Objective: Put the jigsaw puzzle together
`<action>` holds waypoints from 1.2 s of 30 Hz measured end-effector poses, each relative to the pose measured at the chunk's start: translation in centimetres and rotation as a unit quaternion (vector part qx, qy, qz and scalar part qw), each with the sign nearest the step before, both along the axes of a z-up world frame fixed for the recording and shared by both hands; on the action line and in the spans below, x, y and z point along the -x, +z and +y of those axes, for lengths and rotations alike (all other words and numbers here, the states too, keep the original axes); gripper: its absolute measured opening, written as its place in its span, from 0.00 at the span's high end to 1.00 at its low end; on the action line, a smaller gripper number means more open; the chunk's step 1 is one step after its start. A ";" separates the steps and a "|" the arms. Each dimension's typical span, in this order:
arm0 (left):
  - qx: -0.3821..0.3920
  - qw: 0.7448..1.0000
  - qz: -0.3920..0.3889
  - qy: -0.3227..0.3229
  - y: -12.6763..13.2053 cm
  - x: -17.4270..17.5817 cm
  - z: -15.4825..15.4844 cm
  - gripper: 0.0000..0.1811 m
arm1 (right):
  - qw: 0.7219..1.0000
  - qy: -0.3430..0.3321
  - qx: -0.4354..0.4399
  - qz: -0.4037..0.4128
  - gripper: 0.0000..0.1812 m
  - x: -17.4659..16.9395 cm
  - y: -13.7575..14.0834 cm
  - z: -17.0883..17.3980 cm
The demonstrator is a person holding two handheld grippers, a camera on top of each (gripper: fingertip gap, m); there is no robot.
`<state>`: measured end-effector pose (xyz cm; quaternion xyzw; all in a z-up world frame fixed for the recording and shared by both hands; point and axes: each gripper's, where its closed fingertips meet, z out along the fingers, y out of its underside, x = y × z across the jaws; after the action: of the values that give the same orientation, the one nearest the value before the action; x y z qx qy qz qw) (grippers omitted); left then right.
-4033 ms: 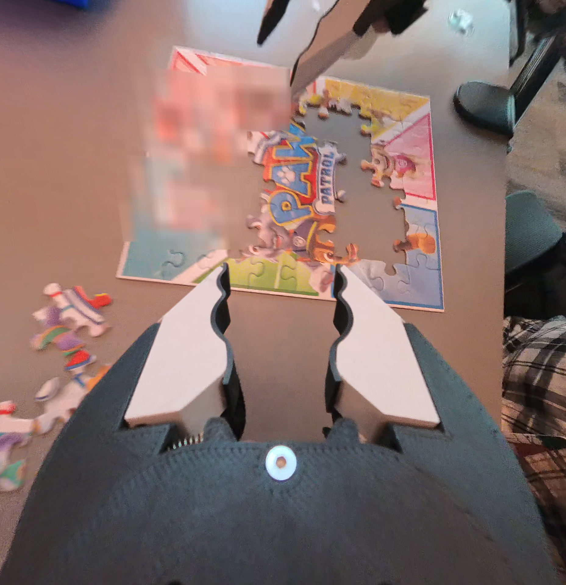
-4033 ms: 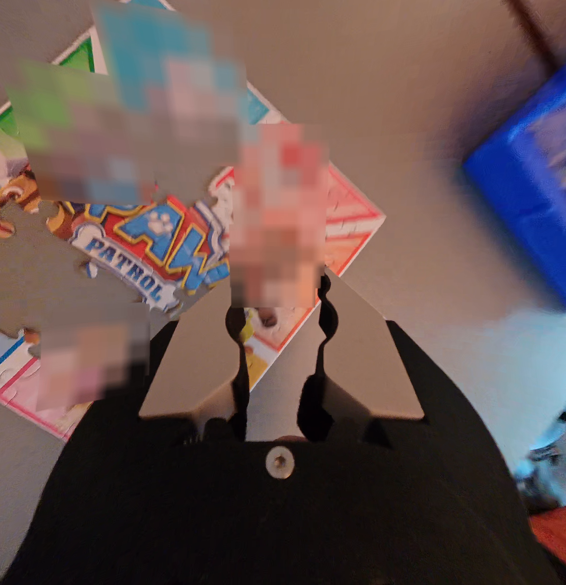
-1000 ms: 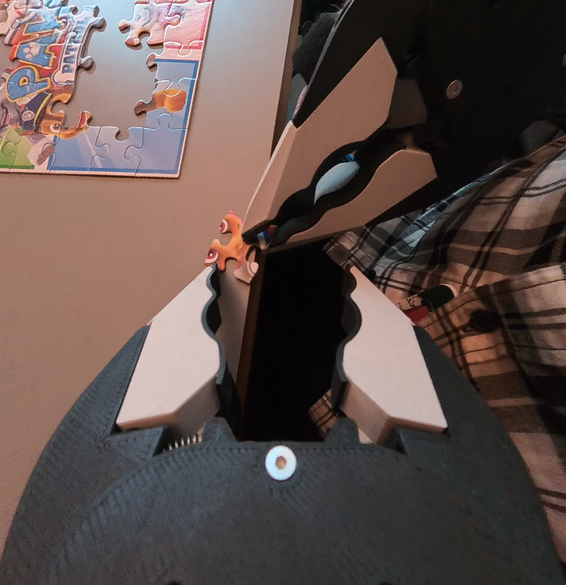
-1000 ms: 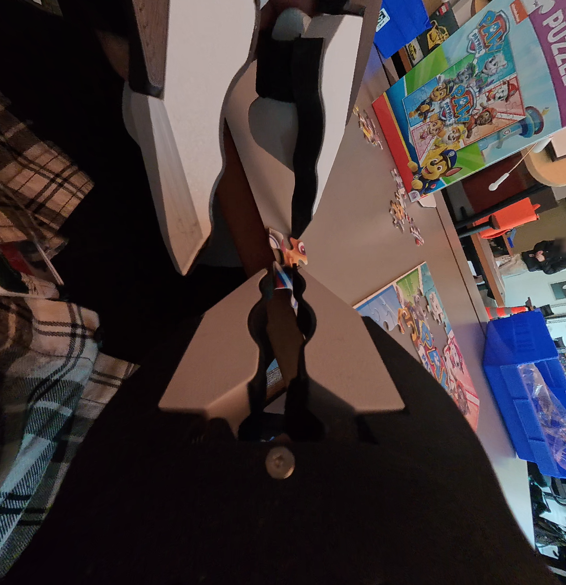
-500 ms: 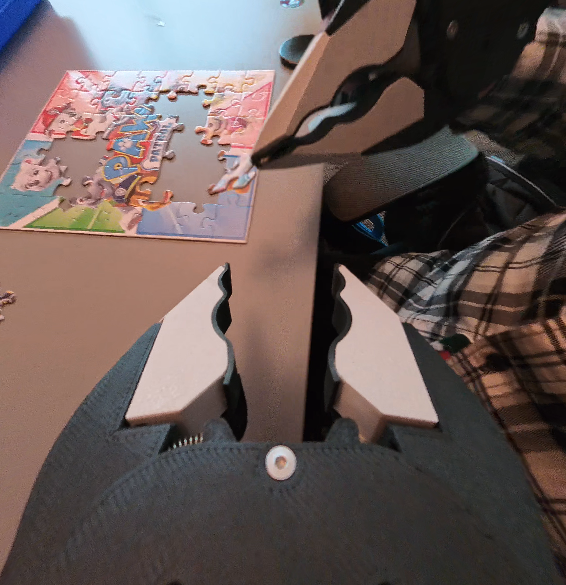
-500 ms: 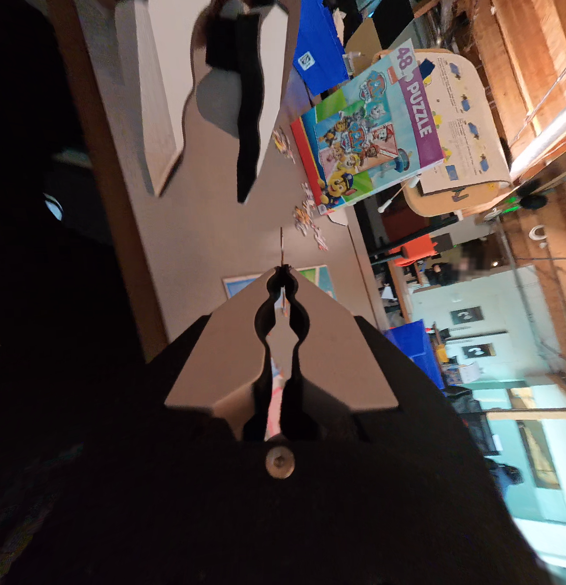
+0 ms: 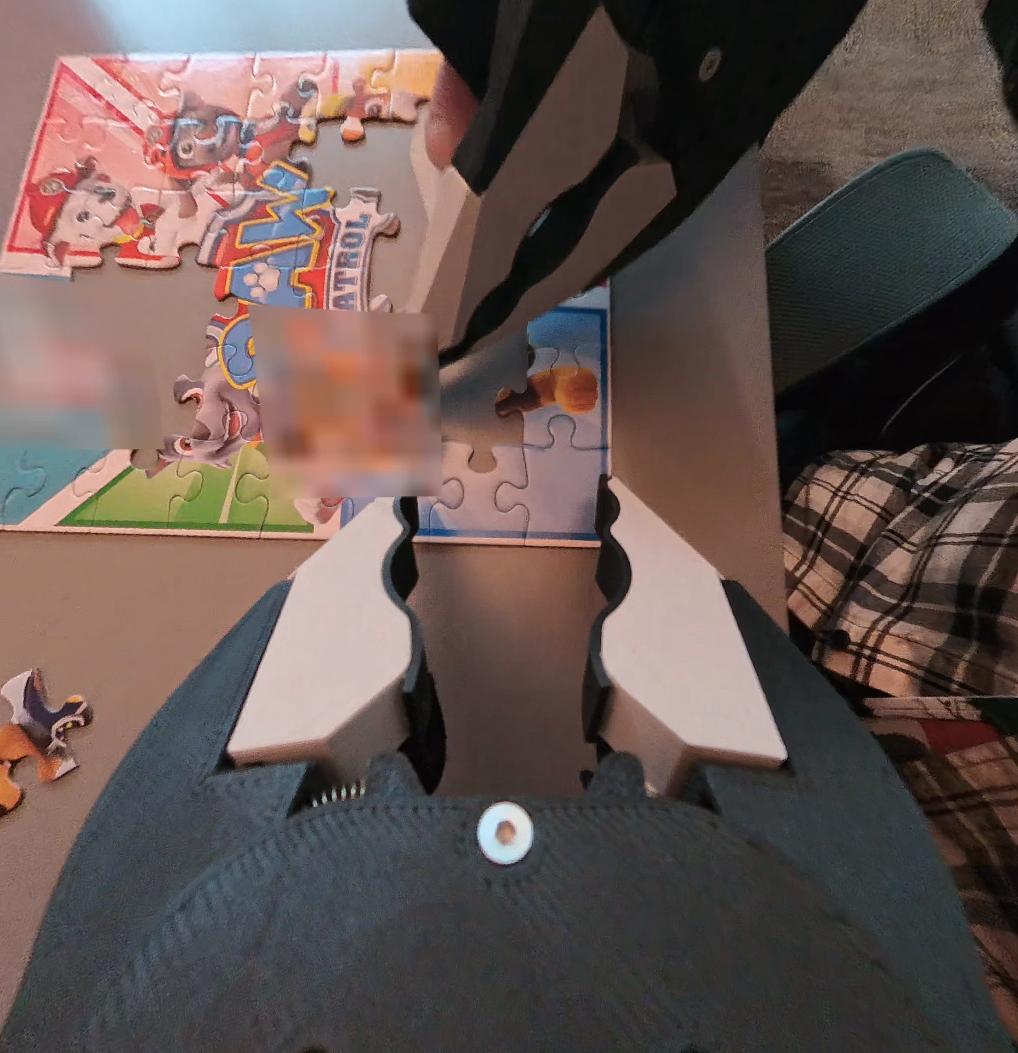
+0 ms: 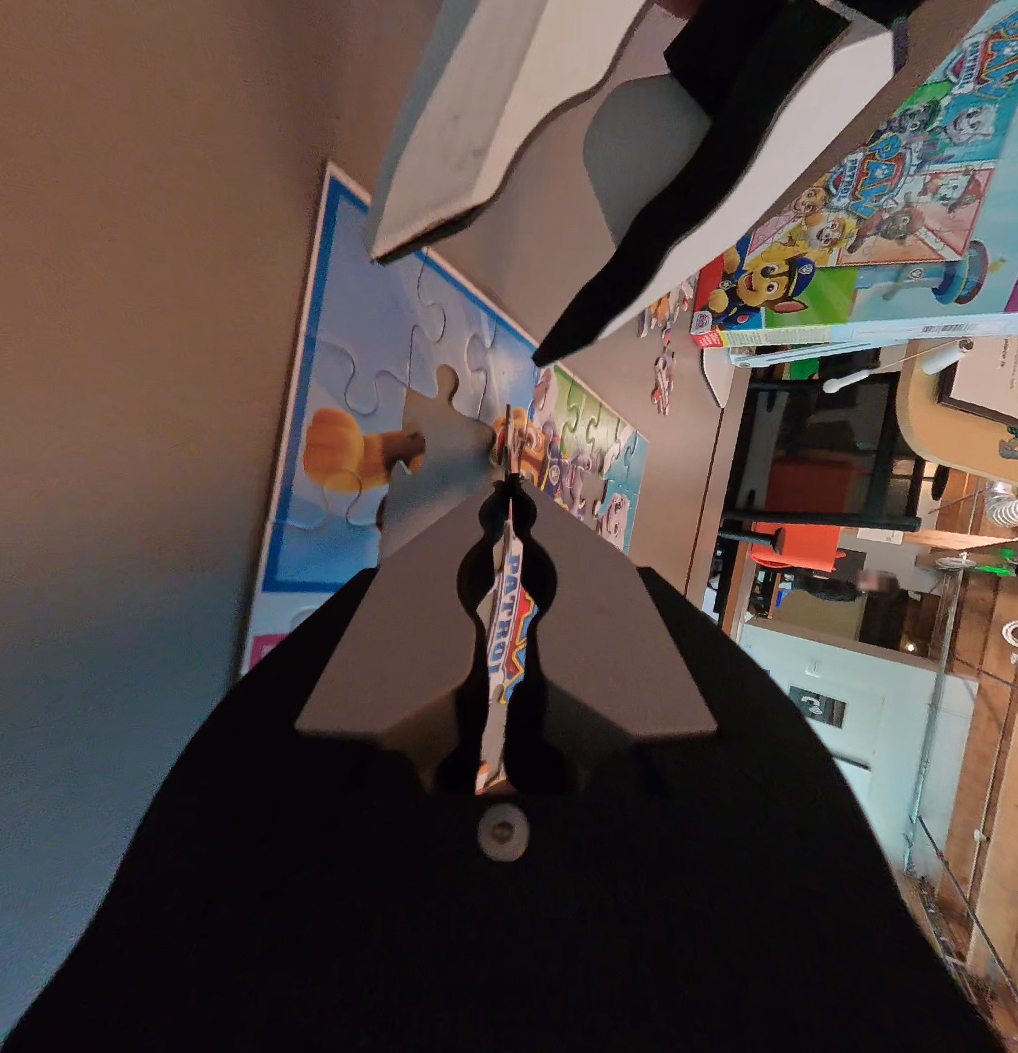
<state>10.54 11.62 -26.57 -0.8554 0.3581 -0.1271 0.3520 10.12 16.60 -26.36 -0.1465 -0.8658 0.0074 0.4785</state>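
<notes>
**Clerk:** Item one: puzzle piece [image 8: 509,450], thin printed card, seen edge-on and pinched at the tips of the right gripper [image 8: 509,484], whose jaws are pressed together on it. Location: held over the open gap [image 8: 438,450] in the blue corner of the jigsaw puzzle [image 8: 347,364] lying flat on the brown table [image 8: 125,285].

**Checker:** And the left gripper [image 7: 503,513]?

**Clerk:** Spread wide, nothing between its fingers, hanging near the puzzle's lower edge. A loose piece [image 7: 28,735] lies on the table off to its left; the puzzle box [image 8: 865,216] stands farther back.

**Checker:** Handling notes?

**Clerk:** Judged very light, stiff enough to keep flat, yet its tabs would likely bend or crease under a hard squeeze. The glossy face may slip. Best hold: by an outer edge, as now, leaving the interlocking tabs free to seat. Whether its orientation matches the gap cannot be told from this edge-on sight.
</notes>
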 end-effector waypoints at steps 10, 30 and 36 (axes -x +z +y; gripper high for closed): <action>0.022 1.000 -0.008 -0.012 -1.0 0.0 0.8 0.68 | 0.998 0.035 0.008 -0.046 0.98 0.0 -0.8 0.5; 0.011 1.000 -0.021 -0.019 -1.0 0.1 1.0 0.69 | 0.997 0.032 -0.017 -0.068 0.98 0.0 -0.6 0.7; 0.001 0.999 -0.032 -0.005 -0.5 0.8 1.5 0.67 | 1.000 -0.006 0.008 -0.017 1.00 0.3 2.1 2.5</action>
<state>9.78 13.12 -27.04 -0.8493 0.3511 -0.1561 0.3620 9.83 19.14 -24.23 -0.1558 -0.8726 0.0092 0.4628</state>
